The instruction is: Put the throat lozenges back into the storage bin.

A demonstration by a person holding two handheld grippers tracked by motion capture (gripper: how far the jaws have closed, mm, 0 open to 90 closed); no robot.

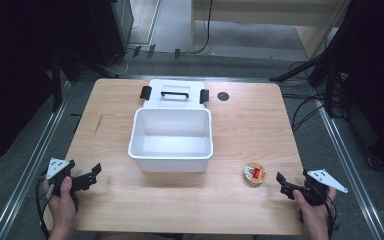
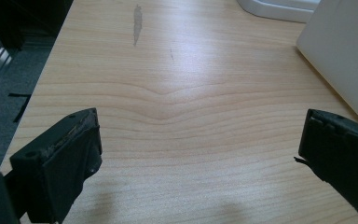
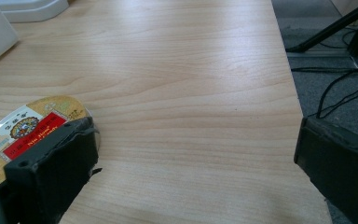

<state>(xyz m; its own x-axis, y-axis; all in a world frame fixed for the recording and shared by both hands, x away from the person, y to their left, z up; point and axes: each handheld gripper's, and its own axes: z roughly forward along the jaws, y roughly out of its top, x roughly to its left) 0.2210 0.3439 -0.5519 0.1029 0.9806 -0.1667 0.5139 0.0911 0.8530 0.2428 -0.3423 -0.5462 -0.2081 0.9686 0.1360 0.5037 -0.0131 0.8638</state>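
Near the table's right front, a round gold tin (image 1: 254,174), red-labelled lid.

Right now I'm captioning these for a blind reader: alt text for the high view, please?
An open white plastic bin sits mid-table, its lid lying flat behind it. A small round gold tin rests near the right gripper; the left gripper waits opposite, both open and empty.

Even overhead light on the table (image 1: 240,125); dark, underexposed surround in the high view. Soft pale glare streak across the wood in both gripper views. Faint shadows under the white bin (image 1: 171,140). Near jaws slightly soft; high view low-resolution, mildly blurred throughout.
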